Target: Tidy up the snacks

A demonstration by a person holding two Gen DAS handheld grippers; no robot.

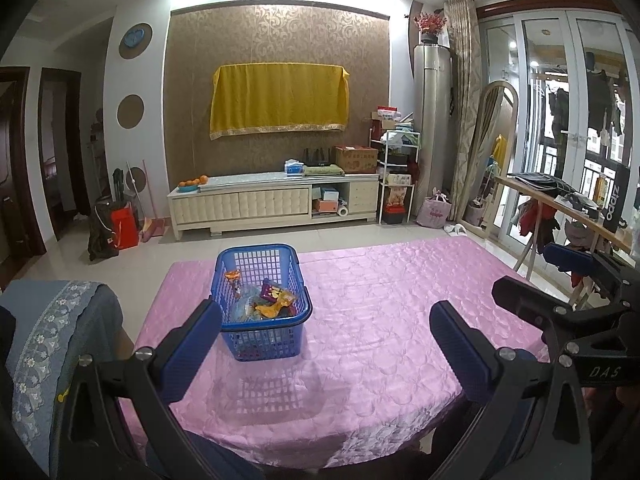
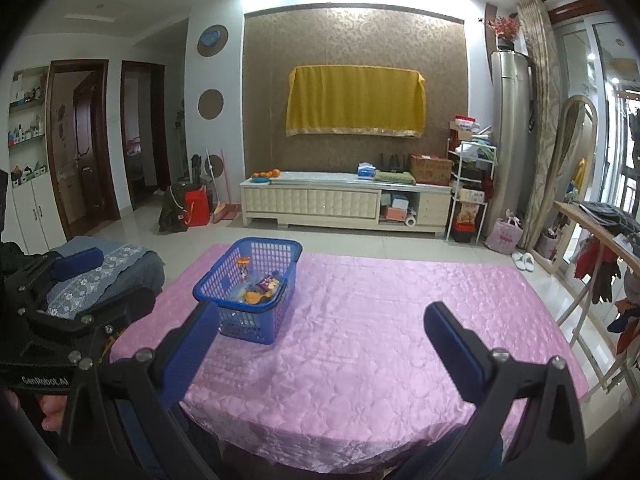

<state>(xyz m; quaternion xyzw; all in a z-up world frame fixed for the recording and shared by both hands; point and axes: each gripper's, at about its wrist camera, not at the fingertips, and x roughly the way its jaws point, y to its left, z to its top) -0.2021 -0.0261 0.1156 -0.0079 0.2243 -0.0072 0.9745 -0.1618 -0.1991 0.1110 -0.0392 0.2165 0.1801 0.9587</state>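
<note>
snack packets lie gathered in a blue plastic basket on a pink quilted tablecloth
left gripper and right gripper are held apart, empty; the cloth should be scanned for stray snacks

The left gripper and right gripper are hovering side by side, jaws spread wide, gripping nothing.
</note>
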